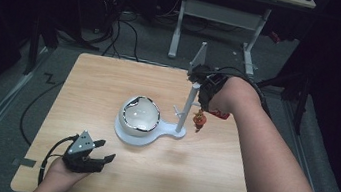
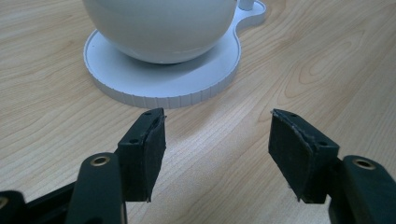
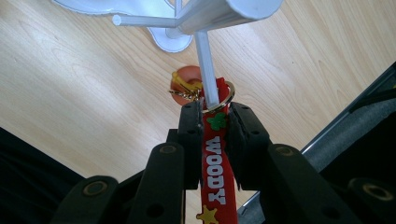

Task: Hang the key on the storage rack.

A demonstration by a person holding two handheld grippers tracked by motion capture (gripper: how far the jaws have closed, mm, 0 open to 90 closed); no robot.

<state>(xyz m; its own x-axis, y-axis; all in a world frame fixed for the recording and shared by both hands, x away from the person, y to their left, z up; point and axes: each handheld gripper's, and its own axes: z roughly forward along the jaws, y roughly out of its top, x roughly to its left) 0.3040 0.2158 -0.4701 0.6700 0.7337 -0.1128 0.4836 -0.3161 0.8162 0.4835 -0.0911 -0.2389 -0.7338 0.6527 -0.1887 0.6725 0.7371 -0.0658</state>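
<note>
The left tool point(image 1: 100, 150) is held wide apart (nothing between its jaws) above the light wooden tabletop point(image 1: 207, 182), near the white round-based stand point(image 1: 148, 134). The red "WOODY" keychain strap point(image 3: 215, 172) is clamped by the right tool point(image 3: 215, 122), its gold ring point(image 3: 223, 100) around a white peg point(image 3: 206, 70).

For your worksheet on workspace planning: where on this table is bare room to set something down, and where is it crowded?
Bare wood lies along the table's far-left side beyond the white bowl, and across the near-right, between the white stand and the near edge. It is crowded mid-table, around the bowl, the stand, the right tool and its red key strap.
</note>
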